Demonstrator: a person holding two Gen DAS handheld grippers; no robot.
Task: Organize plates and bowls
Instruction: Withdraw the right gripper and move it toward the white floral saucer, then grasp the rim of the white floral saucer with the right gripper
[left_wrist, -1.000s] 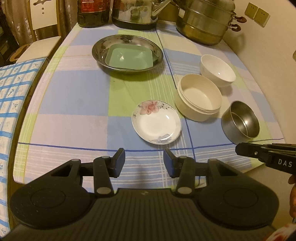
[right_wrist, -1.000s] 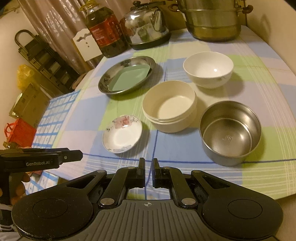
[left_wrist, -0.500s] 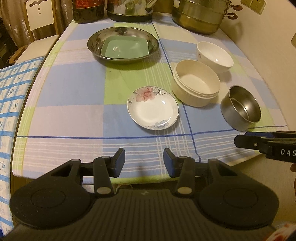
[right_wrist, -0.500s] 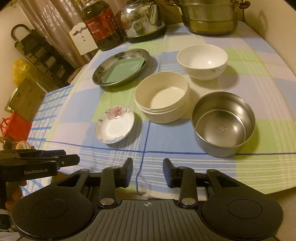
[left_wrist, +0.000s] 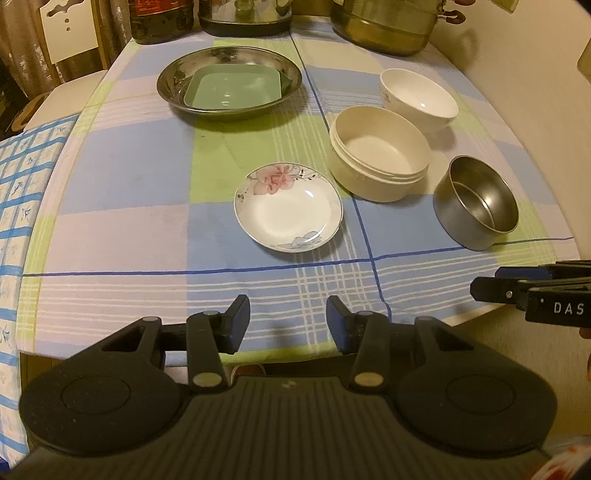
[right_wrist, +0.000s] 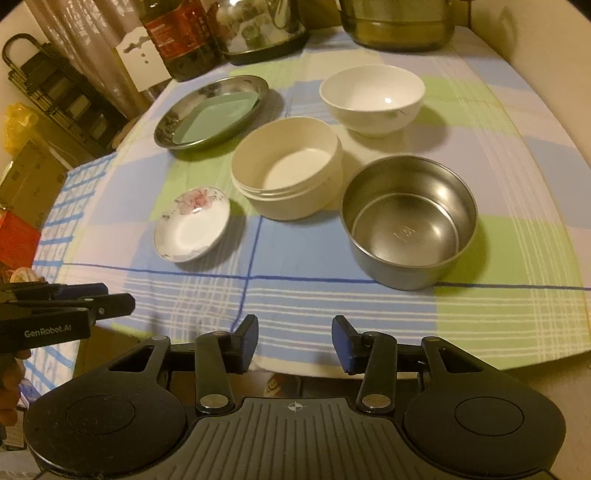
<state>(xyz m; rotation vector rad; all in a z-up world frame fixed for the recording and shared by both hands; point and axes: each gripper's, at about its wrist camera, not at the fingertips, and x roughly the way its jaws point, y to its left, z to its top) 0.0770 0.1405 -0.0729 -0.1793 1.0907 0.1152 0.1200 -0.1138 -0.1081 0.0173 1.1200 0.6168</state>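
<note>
Both empty: left hand-held gripper (left_wrist: 288, 321) gapes wide, right hand-held gripper (right_wrist: 294, 343) opening, over the checked tabletop's (left_wrist: 122, 206) near edge.

A checked tablecloth (left_wrist: 140, 177) in blue, green and lilac squares is spread over the table. At the far edge a dark bottle with a red label (right_wrist: 177, 33) is stood beside a shiny metal kettle (right_wrist: 258, 29), and a large brass-coloured steamer pot (right_wrist: 399, 26) is set further right. A white chair back (right_wrist: 142, 61) is seen behind the bottle. A black rack (right_wrist: 55, 88), a yellow bag (right_wrist: 18, 122) and cardboard boxes (right_wrist: 29, 181) are noted at left. A second blue-gridded cloth (left_wrist: 18, 177) is laid alongside.
</note>
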